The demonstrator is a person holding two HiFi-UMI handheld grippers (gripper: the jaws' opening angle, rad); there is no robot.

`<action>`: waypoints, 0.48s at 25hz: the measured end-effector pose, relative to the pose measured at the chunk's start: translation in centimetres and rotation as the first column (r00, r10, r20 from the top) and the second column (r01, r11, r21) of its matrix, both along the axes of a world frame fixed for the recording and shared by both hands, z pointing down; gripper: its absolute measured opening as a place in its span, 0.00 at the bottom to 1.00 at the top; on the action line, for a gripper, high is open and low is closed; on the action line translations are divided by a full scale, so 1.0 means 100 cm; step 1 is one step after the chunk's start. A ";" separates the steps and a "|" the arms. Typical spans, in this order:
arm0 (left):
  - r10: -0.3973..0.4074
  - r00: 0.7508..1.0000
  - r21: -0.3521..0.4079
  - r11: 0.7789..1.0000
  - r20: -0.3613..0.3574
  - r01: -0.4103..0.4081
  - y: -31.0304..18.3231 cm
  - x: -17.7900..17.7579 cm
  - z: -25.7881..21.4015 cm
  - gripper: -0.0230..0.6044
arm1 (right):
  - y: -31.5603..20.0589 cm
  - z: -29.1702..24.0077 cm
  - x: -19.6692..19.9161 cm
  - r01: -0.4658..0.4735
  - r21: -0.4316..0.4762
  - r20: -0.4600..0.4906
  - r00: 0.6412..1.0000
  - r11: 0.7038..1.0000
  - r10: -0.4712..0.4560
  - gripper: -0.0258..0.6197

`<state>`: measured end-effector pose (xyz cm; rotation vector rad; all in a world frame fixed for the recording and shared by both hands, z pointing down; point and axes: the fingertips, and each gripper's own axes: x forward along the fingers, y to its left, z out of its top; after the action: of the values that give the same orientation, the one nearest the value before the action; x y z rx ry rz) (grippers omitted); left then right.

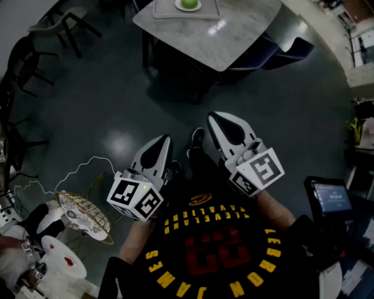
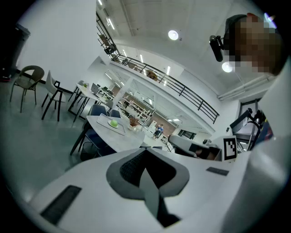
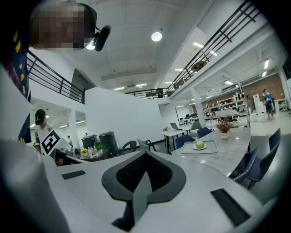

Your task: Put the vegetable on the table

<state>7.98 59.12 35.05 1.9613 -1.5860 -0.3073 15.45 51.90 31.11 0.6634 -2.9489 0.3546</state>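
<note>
The green vegetable [image 1: 188, 3] sits on a small plate [image 1: 178, 7] in a tray [image 1: 166, 10] on the grey desk [image 1: 216, 35], well apart from both grippers and straight ahead across bare floor. The left gripper [image 1: 165, 140] and right gripper [image 1: 214, 117] both have their jaws pressed together on nothing. The vegetable looks round, with no clear long axis, and the right gripper seems slightly nearer

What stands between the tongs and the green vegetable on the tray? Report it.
Nothing visible. The left tongs and right tongs are shut and empty; only open floor lies between them and the table, where the green vegetable sits on its tray.
</note>
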 end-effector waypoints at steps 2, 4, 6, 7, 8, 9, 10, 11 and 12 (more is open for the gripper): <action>0.010 1.000 -0.011 1.000 -0.005 -0.010 0.011 0.005 -0.004 0.04 | 0.018 -0.003 0.000 0.018 0.007 -0.008 1.000 1.000 -0.018 0.05; 0.018 1.000 -0.012 1.000 -0.009 -0.018 0.020 0.009 -0.009 0.04 | 0.033 -0.008 0.002 0.032 0.012 -0.008 0.999 0.999 -0.032 0.05; 0.025 1.000 0.003 1.000 -0.010 -0.025 0.023 0.015 -0.016 0.04 | 0.042 -0.015 0.005 0.037 0.021 0.000 0.999 0.999 -0.037 0.05; 0.030 1.000 0.008 1.000 -0.006 -0.030 0.023 0.019 -0.020 0.04 | 0.045 -0.018 0.007 0.037 0.026 0.003 0.999 0.999 -0.038 0.05; 0.035 0.999 0.010 0.999 -0.002 -0.035 0.022 0.023 -0.022 0.04 | 0.045 -0.019 0.010 0.036 0.029 0.005 0.999 0.999 -0.037 0.05; 0.040 0.999 0.010 0.999 -0.001 -0.040 0.021 0.027 -0.022 0.04 | 0.045 -0.019 0.013 0.035 0.029 0.007 0.999 0.999 -0.035 0.05; 0.044 0.999 0.010 0.999 -0.004 -0.044 0.020 0.032 -0.021 0.04 | 0.045 -0.018 0.017 0.033 0.029 0.007 0.999 0.999 -0.034 0.05; 0.049 0.999 0.010 0.999 -0.007 -0.049 0.019 0.038 -0.020 0.04 | 0.044 -0.017 0.021 0.032 0.029 0.008 0.999 0.999 -0.032 0.05; 0.055 0.998 0.006 0.998 -0.005 -0.055 0.017 0.044 -0.019 0.04 | 0.043 -0.016 0.026 0.031 0.028 0.010 0.999 0.999 -0.032 0.05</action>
<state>12.34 60.83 33.17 2.0030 -1.5267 -0.2947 18.02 56.24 29.52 0.6192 -2.9754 0.3159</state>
